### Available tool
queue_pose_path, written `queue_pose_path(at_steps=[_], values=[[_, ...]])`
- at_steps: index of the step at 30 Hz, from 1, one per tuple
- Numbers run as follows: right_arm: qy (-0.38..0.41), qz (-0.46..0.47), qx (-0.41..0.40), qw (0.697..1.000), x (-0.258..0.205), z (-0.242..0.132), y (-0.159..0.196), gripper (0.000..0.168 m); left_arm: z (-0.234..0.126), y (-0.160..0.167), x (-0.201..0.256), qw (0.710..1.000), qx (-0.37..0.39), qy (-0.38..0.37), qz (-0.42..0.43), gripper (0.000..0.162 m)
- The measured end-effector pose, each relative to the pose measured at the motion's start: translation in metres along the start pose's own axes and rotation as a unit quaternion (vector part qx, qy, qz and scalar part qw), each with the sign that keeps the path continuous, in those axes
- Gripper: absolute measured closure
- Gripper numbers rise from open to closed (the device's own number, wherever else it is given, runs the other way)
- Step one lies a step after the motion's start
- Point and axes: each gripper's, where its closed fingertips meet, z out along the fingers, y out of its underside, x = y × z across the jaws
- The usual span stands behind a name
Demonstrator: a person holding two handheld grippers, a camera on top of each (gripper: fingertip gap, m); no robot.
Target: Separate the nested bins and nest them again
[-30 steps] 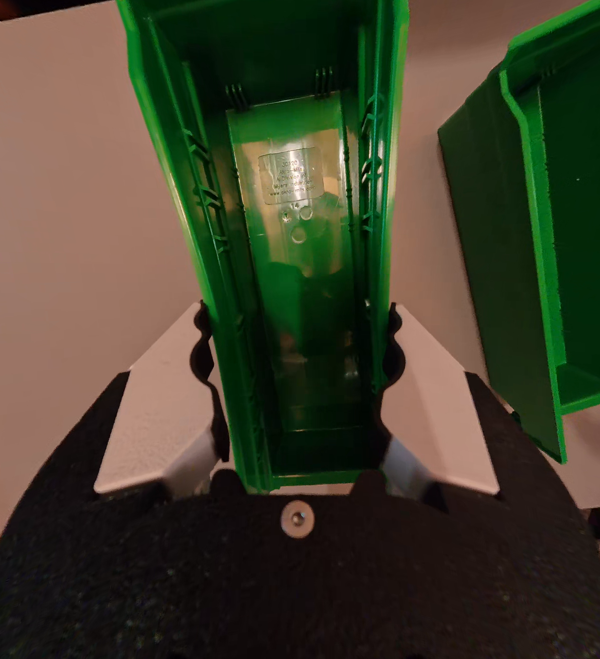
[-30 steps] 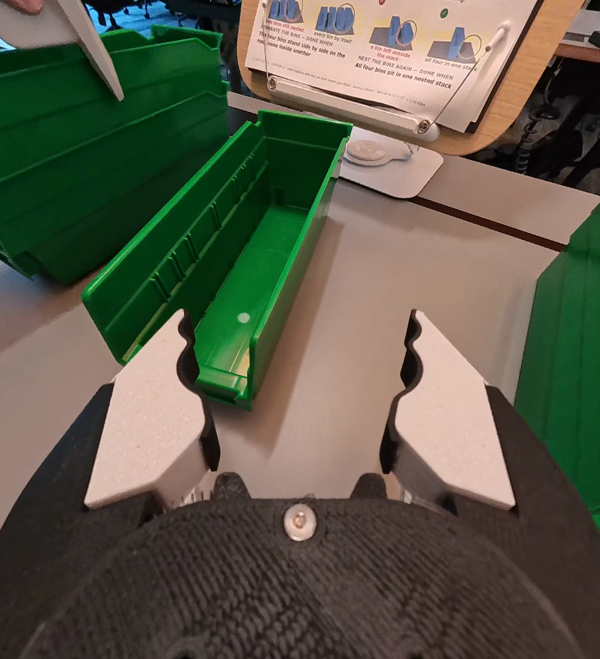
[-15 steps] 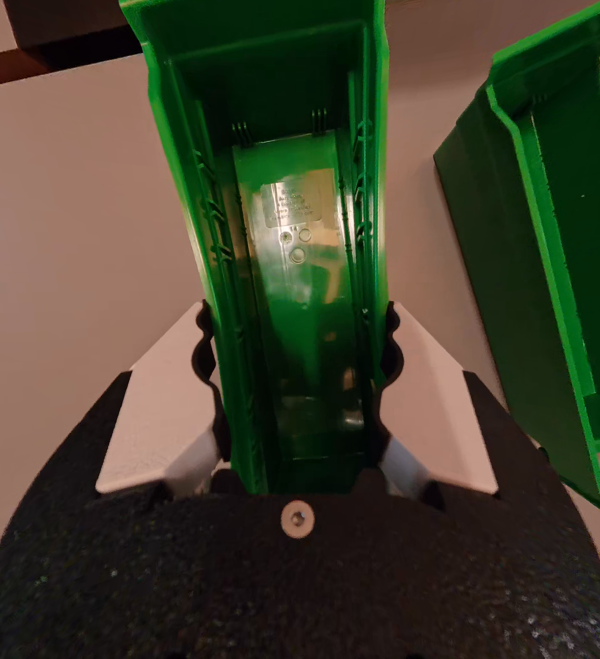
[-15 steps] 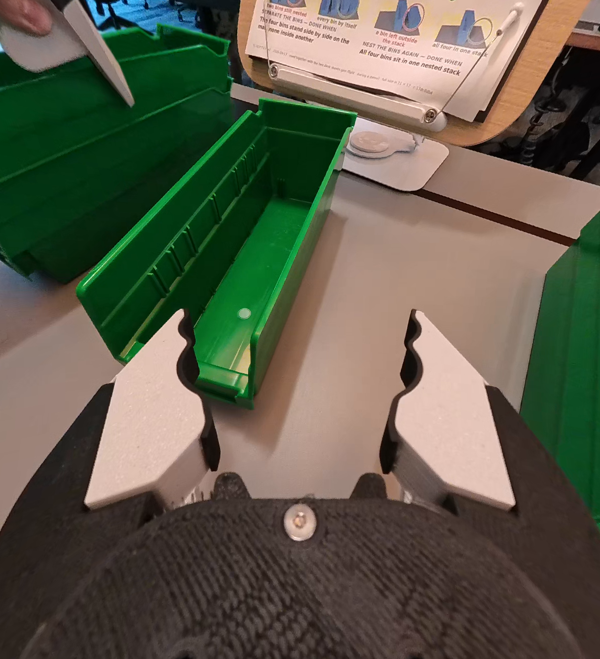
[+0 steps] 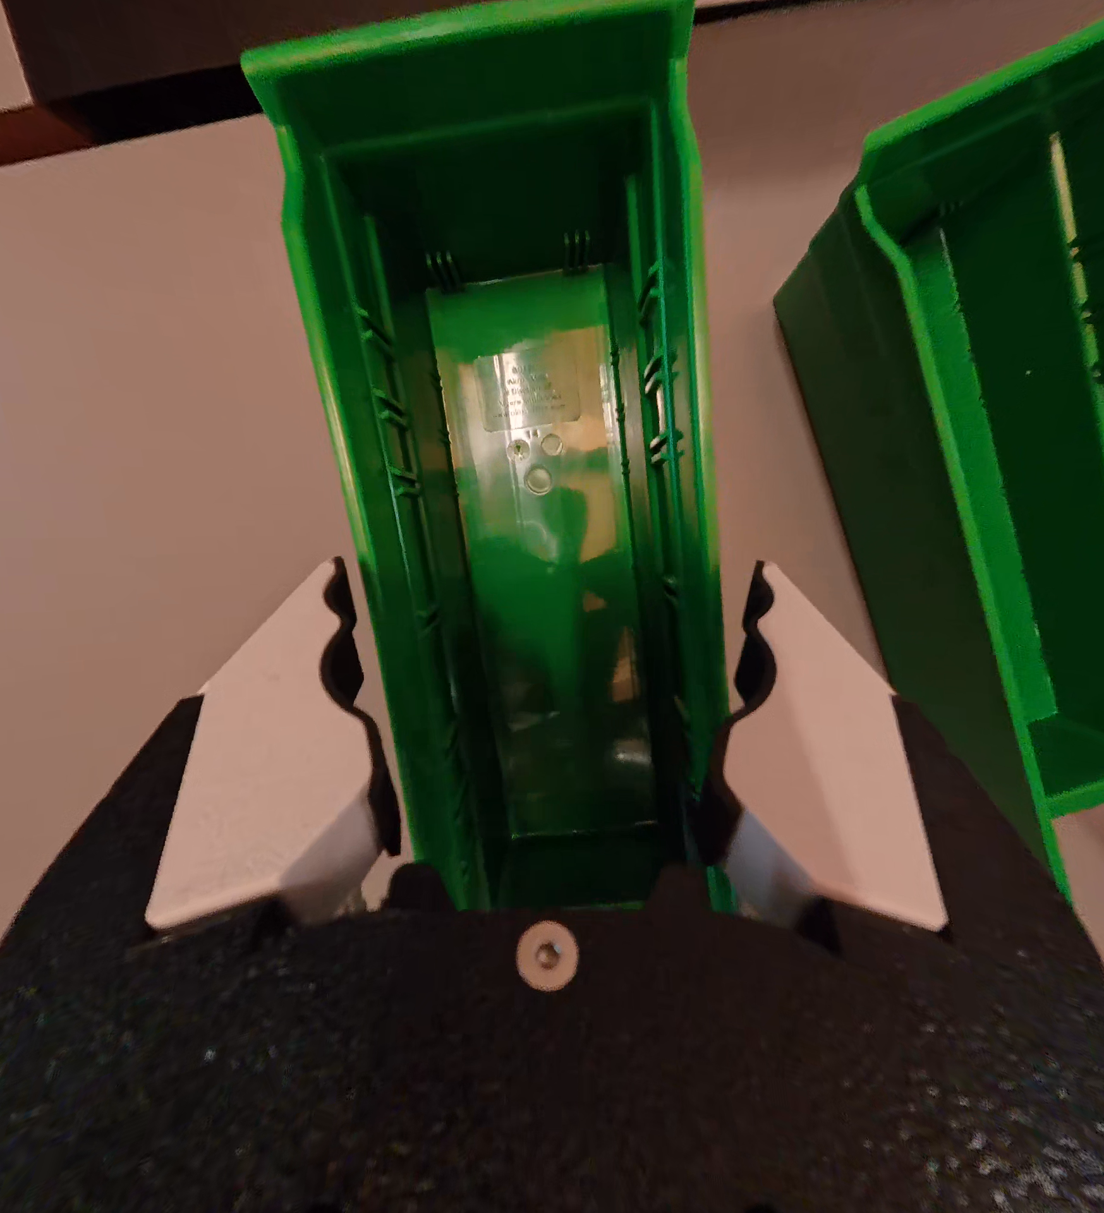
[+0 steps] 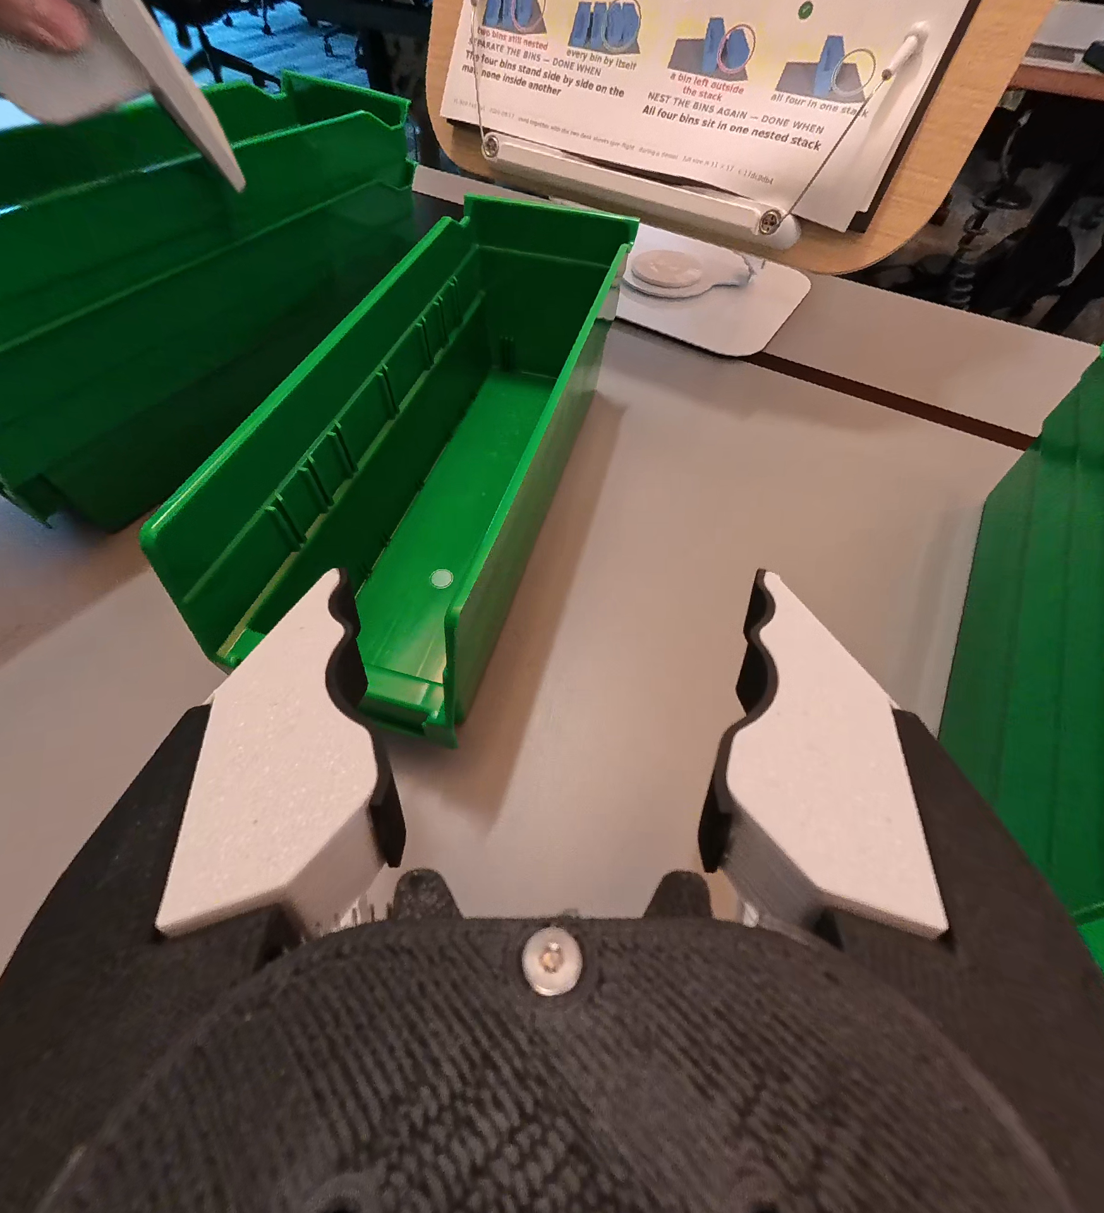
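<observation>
My left gripper [image 5: 548,564] is open, its jaws on either side of the near end of a long green bin [image 5: 536,328] that I look down into; the left pad stands just off the wall. A second green bin [image 5: 995,459] lies to its right. In the right wrist view that held-around bin belongs to the nested green stack [image 6: 142,295] at the left, with a left gripper finger [image 6: 175,98] above it. My right gripper [image 6: 549,577] is open and empty above the table, next to the near end of a single green bin [image 6: 457,472].
Another green bin [image 6: 1061,656] stands at the right edge. A clipboard stand with an instruction sheet [image 6: 667,98] on a white base [image 6: 713,295] is at the back of the grey table [image 6: 733,525]. A hand [image 6: 43,26] shows at the top left.
My left gripper's jaws have spread wider and let go of the green bin's walls, and the view has pulled back along it. The right gripper has stayed open and barely shifted.
</observation>
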Motion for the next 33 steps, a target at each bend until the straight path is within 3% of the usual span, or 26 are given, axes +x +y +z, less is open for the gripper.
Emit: queue_pose_path(at_steps=[5, 9, 22, 29, 33], values=[[0.001, 0.0, 0.001, 1.0, 0.002, -0.001, -0.001, 0.052, -0.012, -0.003, -0.011, 0.999, -0.02, -0.036, 0.018, 0.046], [0.002, 0.002, 0.0, 1.0, 0.003, -0.001, 0.0, 0.052, -0.01, 0.001, -0.003, 0.999, -0.032, -0.01, 0.02, 0.061], [0.0, -0.003, 0.0, 1.0, -0.001, -0.001, 0.0, 0.052, -0.006, 0.004, -0.002, 0.999, -0.026, -0.012, 0.021, 0.064], [0.0, -0.012, 0.009, 1.0, -0.006, -0.008, -0.007, 0.051, -0.005, 0.005, -0.001, 1.0, -0.007, -0.004, 0.018, 0.06], [0.005, -0.01, 0.019, 1.0, -0.003, -0.015, -0.011, 0.051, -0.014, 0.0, 0.005, 0.998, 0.041, 0.04, -0.007, 0.051]])
